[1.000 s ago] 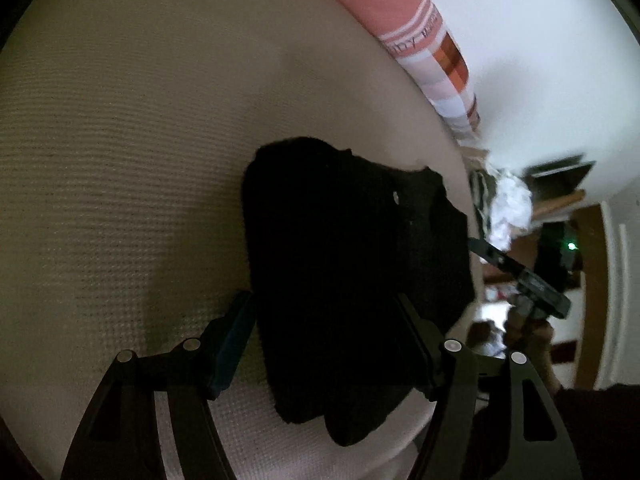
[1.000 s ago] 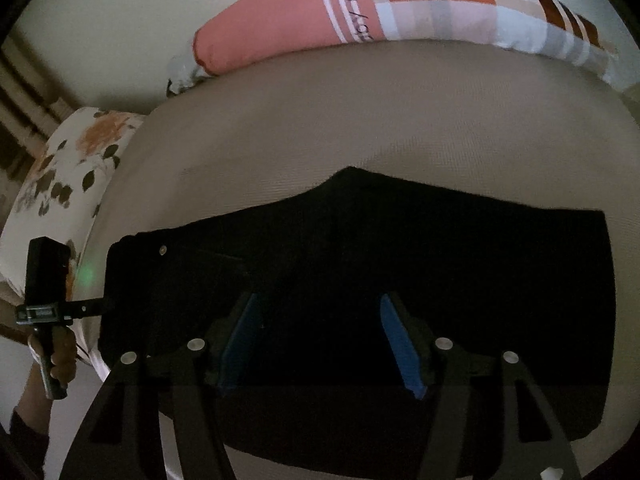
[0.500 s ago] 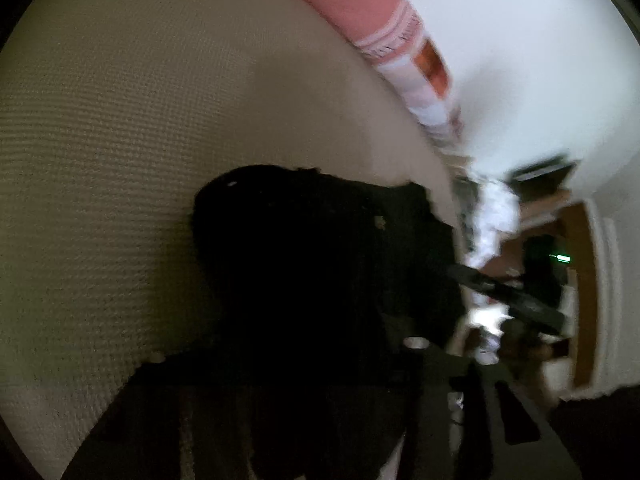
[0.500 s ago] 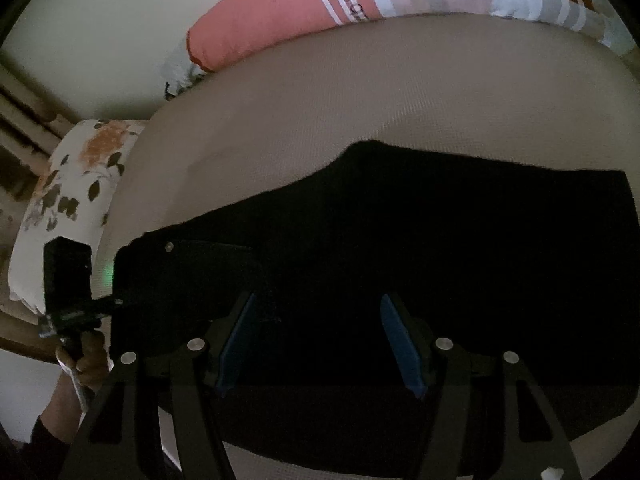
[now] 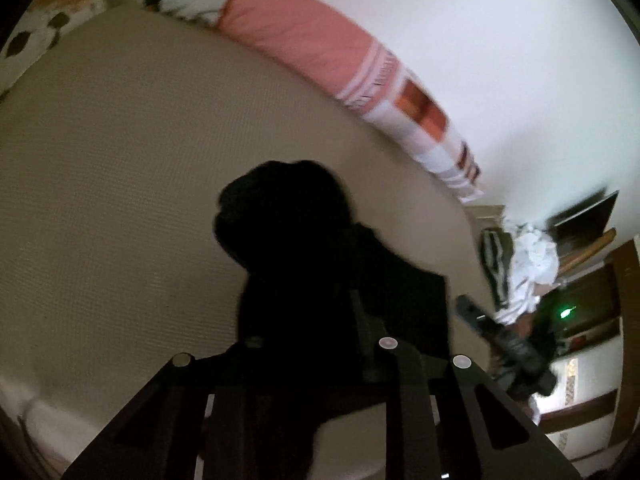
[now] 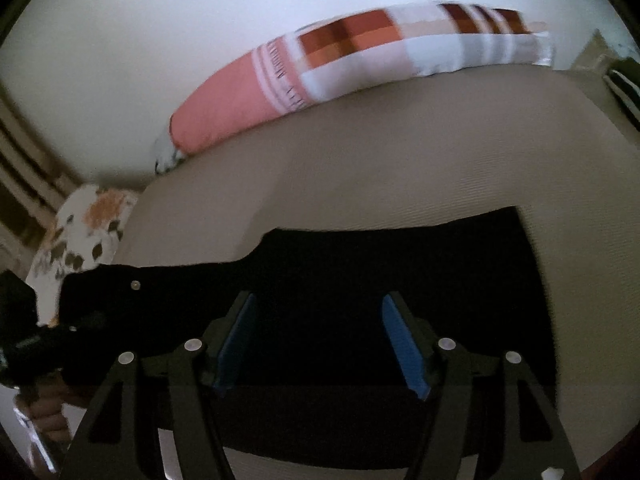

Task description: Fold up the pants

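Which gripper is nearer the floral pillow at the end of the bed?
Left. The left gripper, pinching the end of the black pants, sits just beside the floral pillow. The right gripper hangs open over the pants' middle, farther along the bed.

The pants (image 6: 360, 280) lie on the near part of the mattress (image 6: 400, 168), the long pillow (image 6: 320, 72) along its far edge and the floral pillow (image 6: 80, 232) at its left end.

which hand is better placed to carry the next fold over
Left, probably. The left gripper has been closing with black pants fabric bunched between its fingers; the right gripper stands open above the flat cloth.
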Demonstrator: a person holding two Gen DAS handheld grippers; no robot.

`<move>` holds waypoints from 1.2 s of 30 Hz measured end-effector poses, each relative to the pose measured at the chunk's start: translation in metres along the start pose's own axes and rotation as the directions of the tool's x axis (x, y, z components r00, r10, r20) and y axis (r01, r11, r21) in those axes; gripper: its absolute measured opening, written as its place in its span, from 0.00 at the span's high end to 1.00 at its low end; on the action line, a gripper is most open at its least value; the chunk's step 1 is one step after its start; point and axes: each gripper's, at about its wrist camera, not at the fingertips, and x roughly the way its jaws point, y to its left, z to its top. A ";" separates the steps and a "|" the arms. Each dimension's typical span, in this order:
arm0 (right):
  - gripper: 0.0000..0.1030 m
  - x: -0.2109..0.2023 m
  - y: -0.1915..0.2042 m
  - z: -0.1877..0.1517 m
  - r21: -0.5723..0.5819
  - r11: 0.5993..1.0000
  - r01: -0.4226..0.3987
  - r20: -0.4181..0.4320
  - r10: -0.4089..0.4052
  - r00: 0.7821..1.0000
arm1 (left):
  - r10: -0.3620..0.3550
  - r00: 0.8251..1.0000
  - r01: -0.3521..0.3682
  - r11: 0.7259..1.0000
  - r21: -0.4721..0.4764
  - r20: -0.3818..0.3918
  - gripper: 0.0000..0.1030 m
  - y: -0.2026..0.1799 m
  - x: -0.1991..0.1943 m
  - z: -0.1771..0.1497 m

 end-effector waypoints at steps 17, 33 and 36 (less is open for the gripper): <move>0.38 -0.064 -0.140 -0.023 0.231 0.972 0.050 0.098 -0.074 0.992 | 0.161 0.985 -0.134 0.945 0.299 -0.069 0.82 -0.178 0.172 -0.055; 0.38 -0.029 -0.145 -0.027 0.146 0.989 -0.022 -0.015 0.025 1.000 | -0.026 0.998 0.006 0.945 0.328 0.057 0.25 -0.168 0.116 -0.053; 0.36 -0.010 -0.139 -0.026 0.151 0.978 -0.145 -0.112 0.162 0.980 | 0.112 0.989 -0.135 0.949 0.285 0.095 0.25 -0.133 0.106 -0.051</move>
